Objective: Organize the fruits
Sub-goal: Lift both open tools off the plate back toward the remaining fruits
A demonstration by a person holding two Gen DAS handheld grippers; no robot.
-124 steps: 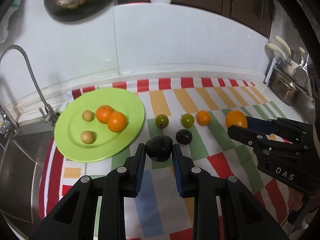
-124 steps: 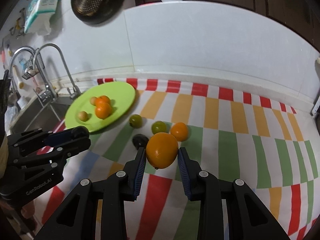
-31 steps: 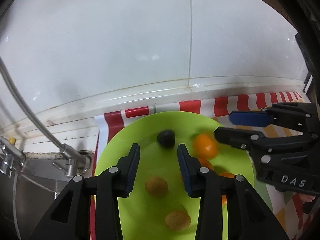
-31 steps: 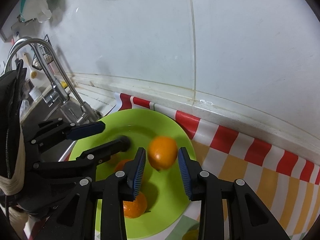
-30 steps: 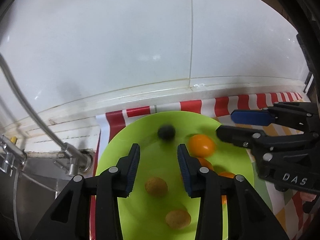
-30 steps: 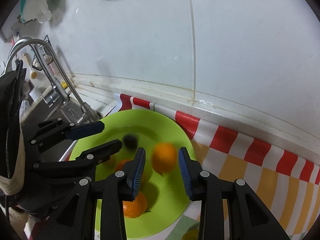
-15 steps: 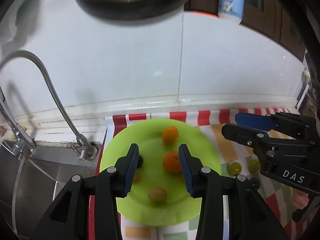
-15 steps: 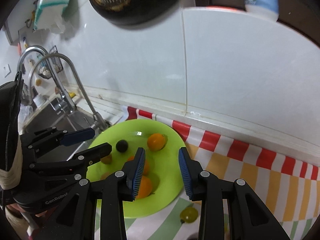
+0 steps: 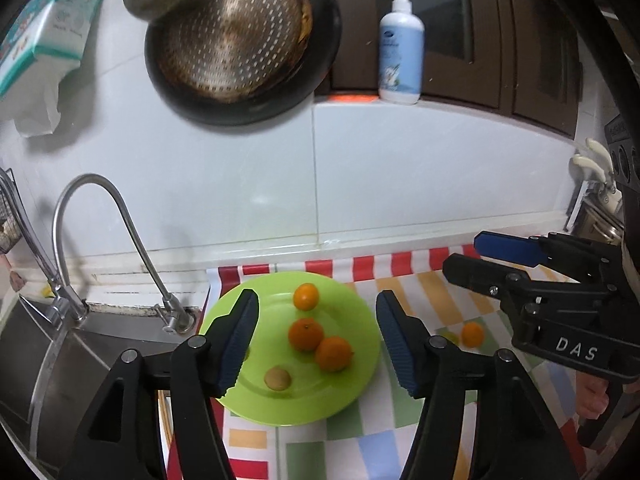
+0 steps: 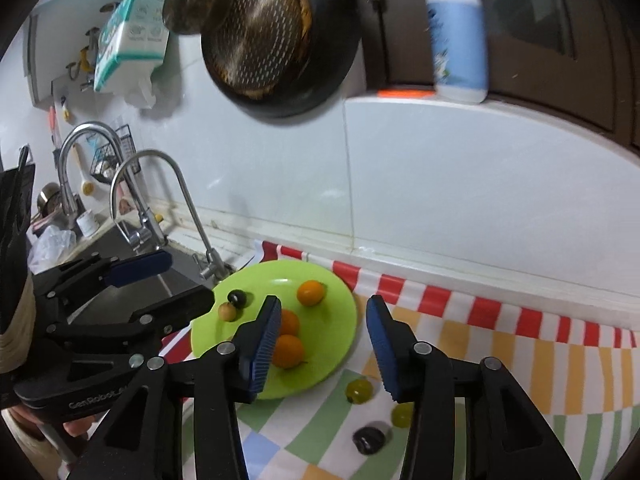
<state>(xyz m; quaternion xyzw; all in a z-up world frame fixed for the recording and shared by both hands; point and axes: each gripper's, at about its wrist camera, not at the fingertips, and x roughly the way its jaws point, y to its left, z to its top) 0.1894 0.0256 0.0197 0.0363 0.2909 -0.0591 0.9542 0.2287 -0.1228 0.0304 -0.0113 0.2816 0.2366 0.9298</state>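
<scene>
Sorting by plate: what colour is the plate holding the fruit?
Bright lime green, plain with no pattern. The plate shows best in the left wrist view.

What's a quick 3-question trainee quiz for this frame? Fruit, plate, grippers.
1. True or false: the left gripper holds a fruit.
2. How many orange fruits lie on the green plate?
3. The dark fruit on the plate sits nearest: A) the sink-side rim, B) the centre, C) the cloth-side rim?

Key: 1 false, both it and the right gripper are open and empty. 2 three. 3 A.
</scene>
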